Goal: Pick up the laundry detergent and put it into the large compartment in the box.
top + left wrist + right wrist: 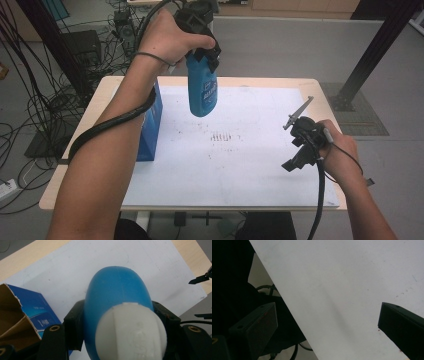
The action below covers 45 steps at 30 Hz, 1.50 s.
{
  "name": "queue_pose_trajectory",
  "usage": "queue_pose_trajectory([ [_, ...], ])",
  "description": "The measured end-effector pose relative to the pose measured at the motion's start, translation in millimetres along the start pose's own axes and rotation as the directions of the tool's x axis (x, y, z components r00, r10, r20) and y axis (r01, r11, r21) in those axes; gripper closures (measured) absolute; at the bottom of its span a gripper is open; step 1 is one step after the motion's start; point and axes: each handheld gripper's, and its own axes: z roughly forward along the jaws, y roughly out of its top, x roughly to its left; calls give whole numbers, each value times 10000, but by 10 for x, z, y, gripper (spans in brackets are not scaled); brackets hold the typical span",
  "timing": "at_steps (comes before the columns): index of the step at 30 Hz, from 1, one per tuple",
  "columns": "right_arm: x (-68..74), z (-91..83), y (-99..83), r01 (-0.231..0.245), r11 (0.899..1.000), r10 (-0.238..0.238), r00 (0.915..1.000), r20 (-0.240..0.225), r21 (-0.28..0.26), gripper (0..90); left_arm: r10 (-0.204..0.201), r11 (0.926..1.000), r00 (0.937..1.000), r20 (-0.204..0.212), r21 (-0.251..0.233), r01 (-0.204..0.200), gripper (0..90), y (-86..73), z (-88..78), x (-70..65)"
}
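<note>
In the high view, the left gripper (206, 56) is clamped on the neck of the blue bottle (202, 92), which hangs below it, clear of the table (320, 90), probably for carrying.

In the left gripper view, the white cap (131, 332) sits between the jaws.

In the right gripper view, the right gripper (327, 325) rests low with its jaws wide apart, nothing between them.

So the desk (320, 87) is a light wood top with a big white sheet (250, 160) covering most of it. The sheet has some faint dark specks near the middle. A blue carton (150, 135) stands at its left edge, torn open on top.
</note>
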Motion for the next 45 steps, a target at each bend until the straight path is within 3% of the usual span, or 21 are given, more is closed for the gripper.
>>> queue_pose_trajectory([
  [11, 1, -24, -13, -31, 9999, 31, 10000, 42, -104, 20, -301, 9995, 9993, -201, -44, 301, 378, -99, -88, 127],
  [16, 8, -26, -11, 18, 9999, -17, 10000, 34, -131, 20, -628, 9980, 9977, -258, -126, 624, 378, -184, -169, 228],
  [27, 22, 2, 32, 138, 9998, -139, 9999, -53, -147, 20, -1634, 9863, 9854, -476, -305, 1621, 379, -457, -330, 593],
  [35, 27, 20, 76, 218, 9997, -218, 9997, -68, -80, 20, -2414, 9698, 9669, -822, -560, 2373, 378, -675, -476, 900],
  [39, 28, 20, 97, 261, 9996, -262, 9996, -75, -102, 20, -2807, 9593, 9548, -982, -610, 2758, 378, -770, -534, 1047],
  [45, 20, 47, 132, 303, 9995, -303, 9994, -136, -48, 21, -3434, 9389, 9252, -1616, -825, 3341, 378, -903, -591, 1220],
])
